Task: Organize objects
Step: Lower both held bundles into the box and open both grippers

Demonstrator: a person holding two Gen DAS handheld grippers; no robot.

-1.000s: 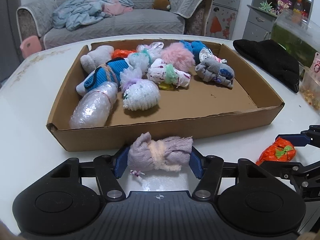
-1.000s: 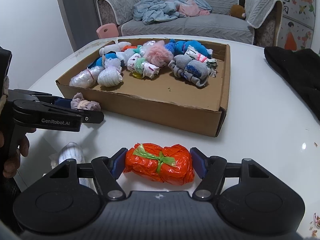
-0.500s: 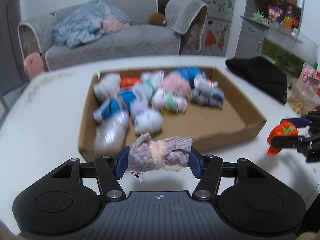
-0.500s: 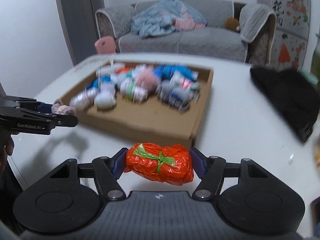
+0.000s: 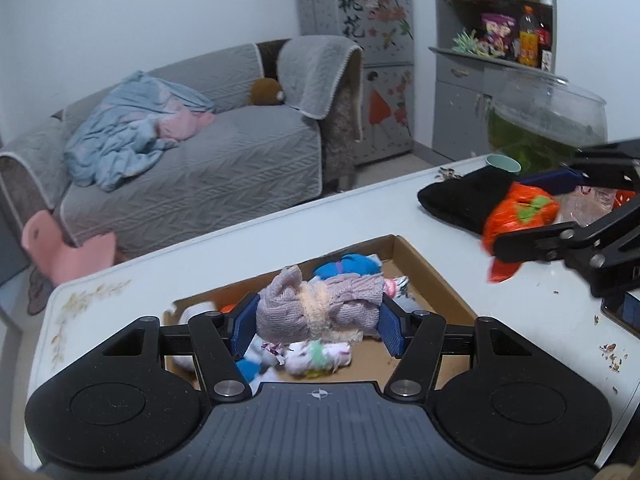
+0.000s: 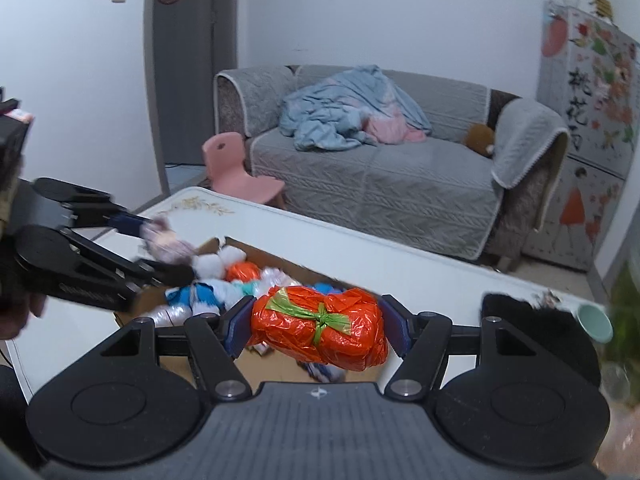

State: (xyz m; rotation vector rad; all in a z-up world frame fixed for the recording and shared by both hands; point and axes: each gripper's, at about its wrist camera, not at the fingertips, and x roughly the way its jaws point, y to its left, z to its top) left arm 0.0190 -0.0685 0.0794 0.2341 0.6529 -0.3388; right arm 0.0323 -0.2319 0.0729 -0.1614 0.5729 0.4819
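While tongs (image 5: 318,322) pinch knitted bundle (image 5: 318,310), crinkly parcel (image 6: 320,330) hangs.

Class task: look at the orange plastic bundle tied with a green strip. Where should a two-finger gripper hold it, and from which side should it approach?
Grip the orange bundle across its two short ends, approaching square to its long side, as the right gripper does now. It is an oblong, soft roll; the green tie cinches the middle, so pads on the ends probably squeeze it firmly without slipping off the crinkly plastic.

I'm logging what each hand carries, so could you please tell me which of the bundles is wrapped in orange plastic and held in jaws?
The orange bundle tied with a green strip, clamped in the right gripper; the left gripper holds a lilac knitted one.
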